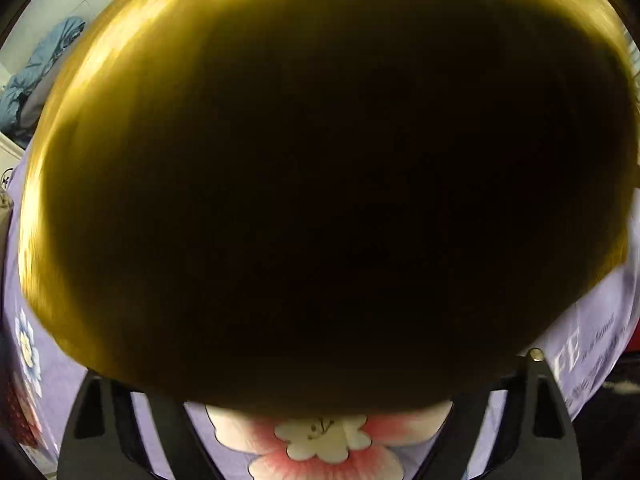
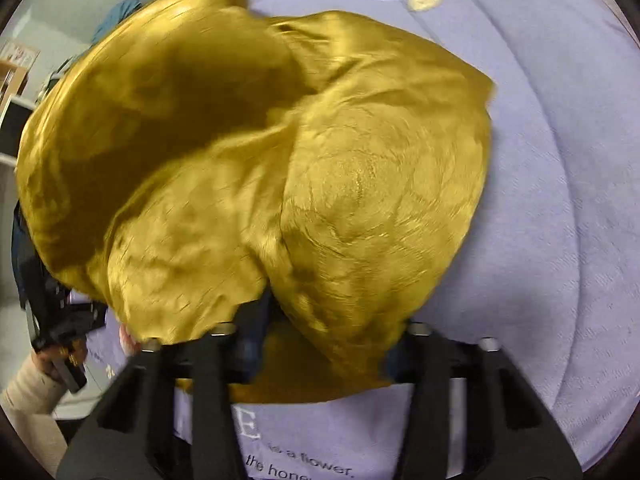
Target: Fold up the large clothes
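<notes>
A large golden-yellow garment lies bunched on a lavender bed sheet. In the right wrist view it drapes over my right gripper and hides the fingertips; cloth hangs between the fingers. In the left wrist view the garment hangs right against the lens, dark in the middle, and covers my left gripper. Only the black finger bases show at the bottom. The left gripper body shows at the left edge of the right wrist view, under the cloth's edge.
The sheet has a pink-and-white flower print and printed text. A blue garment lies at the far left. Shelves stand beyond the bed at left.
</notes>
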